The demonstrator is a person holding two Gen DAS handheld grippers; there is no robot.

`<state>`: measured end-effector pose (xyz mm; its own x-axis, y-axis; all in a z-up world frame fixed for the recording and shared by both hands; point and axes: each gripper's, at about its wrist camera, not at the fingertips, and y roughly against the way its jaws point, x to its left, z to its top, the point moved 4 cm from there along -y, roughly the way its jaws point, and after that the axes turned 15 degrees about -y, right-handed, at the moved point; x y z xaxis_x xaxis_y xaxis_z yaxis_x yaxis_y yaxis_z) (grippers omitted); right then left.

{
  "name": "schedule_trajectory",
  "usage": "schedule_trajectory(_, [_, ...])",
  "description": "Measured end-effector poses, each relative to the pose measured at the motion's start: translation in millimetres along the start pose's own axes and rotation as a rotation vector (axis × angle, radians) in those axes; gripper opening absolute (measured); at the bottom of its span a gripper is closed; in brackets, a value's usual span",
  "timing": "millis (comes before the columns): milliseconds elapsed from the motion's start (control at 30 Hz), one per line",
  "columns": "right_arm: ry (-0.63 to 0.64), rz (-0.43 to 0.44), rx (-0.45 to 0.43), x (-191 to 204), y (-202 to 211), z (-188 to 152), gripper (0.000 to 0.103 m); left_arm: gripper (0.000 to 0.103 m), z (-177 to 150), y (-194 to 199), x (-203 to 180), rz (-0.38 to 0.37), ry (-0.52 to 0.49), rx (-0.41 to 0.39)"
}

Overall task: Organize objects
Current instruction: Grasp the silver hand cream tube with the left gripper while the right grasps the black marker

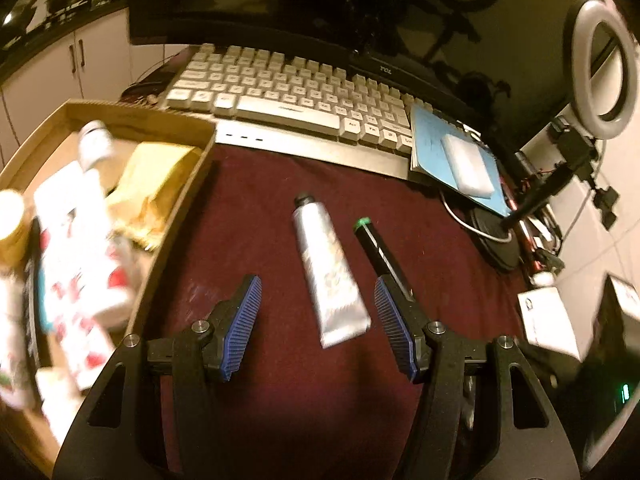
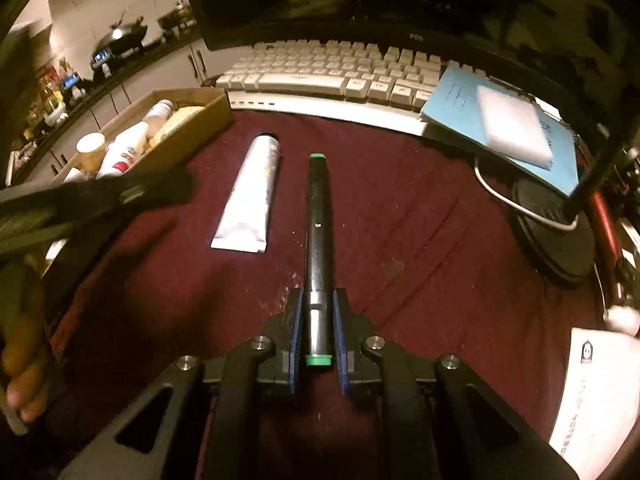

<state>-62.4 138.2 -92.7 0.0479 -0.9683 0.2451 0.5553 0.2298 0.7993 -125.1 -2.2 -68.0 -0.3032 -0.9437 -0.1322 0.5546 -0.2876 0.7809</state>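
Observation:
A black marker with green ends (image 2: 318, 216) lies on the maroon cloth, and my right gripper (image 2: 317, 300) is shut on its near end. The marker also shows in the left wrist view (image 1: 378, 252). A white tube with a dark cap (image 1: 326, 272) lies beside it, between the open blue pads of my left gripper (image 1: 318, 296), untouched. The tube shows left of the marker in the right wrist view (image 2: 252, 196). A cardboard box (image 1: 176, 216) at the left holds white bottles, a yellow-lidded jar and a yellow pouch.
A white keyboard (image 1: 288, 96) and a monitor (image 1: 256, 0) stand at the back. A blue notebook with a white sponge (image 1: 466, 164) lies at the right. A ring light (image 1: 604, 68), cables and a white booklet (image 2: 600, 392) crowd the right edge.

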Motion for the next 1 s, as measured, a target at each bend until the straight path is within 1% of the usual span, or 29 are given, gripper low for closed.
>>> schedule_trajectory(100, [-0.025, 0.021, -0.006, -3, -1, 1, 0.014, 0.060, 14, -19, -4, 0.052, -0.019, 0.024])
schedule_trajectory(200, [-0.038, 0.030, -0.004, -4, -3, 4, 0.014, 0.060, 23, -36, -7, 0.060, -0.026, 0.052])
schedule_trajectory(233, [-0.038, 0.031, -0.007, -4, -3, 5, 0.014, 0.059, 25, -42, -8, 0.074, -0.035, 0.064])
schedule_trajectory(267, [-0.037, 0.031, -0.009, -4, -3, 5, 0.015, 0.057, 26, -47, -9, 0.084, -0.041, 0.081])
schedule_trajectory(300, [-0.036, 0.032, -0.007, -4, -4, 6, 0.015, 0.051, 26, -52, -10, 0.083, -0.046, 0.096])
schedule_trajectory(333, [-0.036, 0.032, -0.007, -4, -4, 6, 0.015, 0.050, 26, -55, -11, 0.090, -0.058, 0.109])
schedule_trajectory(367, [-0.041, 0.034, -0.011, -5, -4, 6, 0.015, 0.047, 27, -56, -13, 0.120, -0.083, 0.105])
schedule_trajectory(400, [-0.051, 0.039, -0.011, -5, -5, 8, 0.015, 0.042, 27, -58, -14, 0.145, -0.104, 0.110])
schedule_trajectory(467, [-0.055, 0.040, -0.007, -6, -7, 9, 0.015, 0.034, 26, -58, -14, 0.186, -0.125, 0.106])
schedule_trajectory(533, [-0.055, 0.035, -0.006, -5, -8, 9, 0.015, 0.029, 23, -56, -10, 0.186, -0.131, 0.097])
schedule_trajectory(567, [-0.050, 0.032, -0.004, -4, -10, 10, 0.015, 0.028, 21, -54, -9, 0.179, -0.135, 0.090])
schedule_trajectory(633, [-0.047, 0.025, -0.008, -3, -12, 12, 0.019, 0.028, 15, -48, -8, 0.161, -0.156, 0.085])
schedule_trajectory(700, [-0.041, 0.028, -0.009, 0, -13, 13, 0.030, 0.028, 8, -41, -8, 0.145, -0.160, 0.092])
schedule_trajectory(767, [-0.038, 0.025, -0.014, 1, -14, 14, 0.037, 0.028, -3, -31, -7, 0.119, -0.152, 0.095])
schedule_trajectory(833, [-0.034, 0.027, -0.015, 4, -16, 17, 0.038, 0.028, -17, -18, -8, 0.107, -0.141, 0.083])
schedule_trajectory(900, [-0.028, 0.022, -0.018, 5, -18, 18, 0.038, 0.027, -33, -3, -9, 0.048, -0.123, 0.069])
schedule_trajectory(967, [-0.027, 0.016, -0.027, 6, -20, 21, 0.038, 0.027, -45, 10, -9, 0.038, -0.109, 0.055])
schedule_trajectory(1000, [-0.022, 0.012, -0.029, 7, -21, 21, 0.038, 0.027, -50, 18, -10, 0.031, -0.110, 0.035])
